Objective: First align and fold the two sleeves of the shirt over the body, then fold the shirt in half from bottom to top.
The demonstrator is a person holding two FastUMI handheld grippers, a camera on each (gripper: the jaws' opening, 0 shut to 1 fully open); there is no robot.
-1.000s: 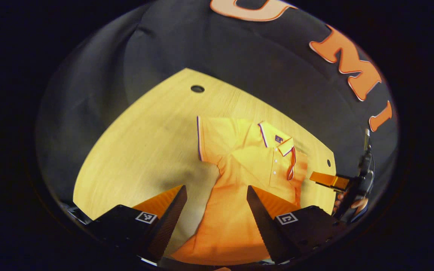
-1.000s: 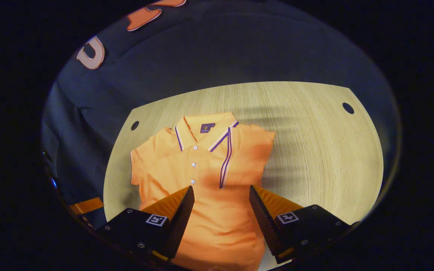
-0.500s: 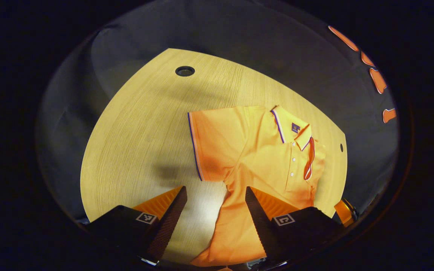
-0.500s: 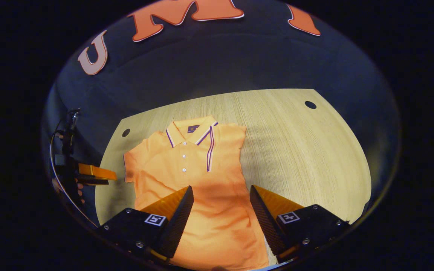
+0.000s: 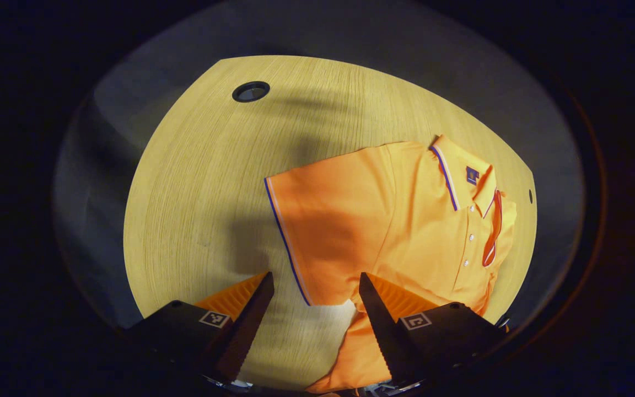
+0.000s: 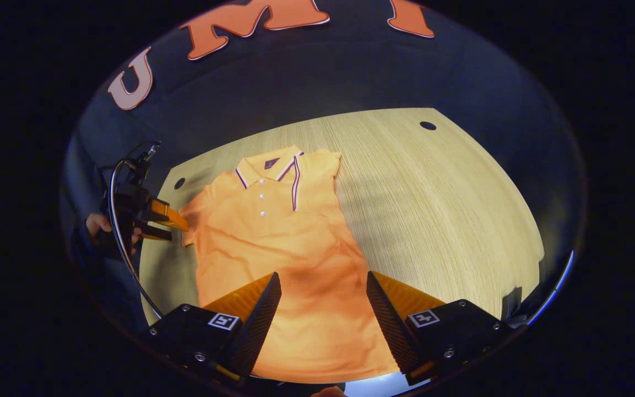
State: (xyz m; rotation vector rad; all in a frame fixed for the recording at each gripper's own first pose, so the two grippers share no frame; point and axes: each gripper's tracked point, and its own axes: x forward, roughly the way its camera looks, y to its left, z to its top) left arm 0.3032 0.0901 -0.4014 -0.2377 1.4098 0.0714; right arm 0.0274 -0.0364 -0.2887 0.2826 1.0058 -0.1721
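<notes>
Both tongs wide, holding nothing. My left tongs (image 5: 313,286) over sleeve (image 5: 328,231) hem; shallow bite probably slips, bunches shirt (image 6: 290,259) on counter (image 6: 450,209).

A pale wooden table (image 6: 450,209) with round holes (image 5: 251,91) near its corners.

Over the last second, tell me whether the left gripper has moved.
Yes. In the right gripper view the left gripper has come in from the table's near-left edge to the shirt's unfolded sleeve, jaws open.
</notes>
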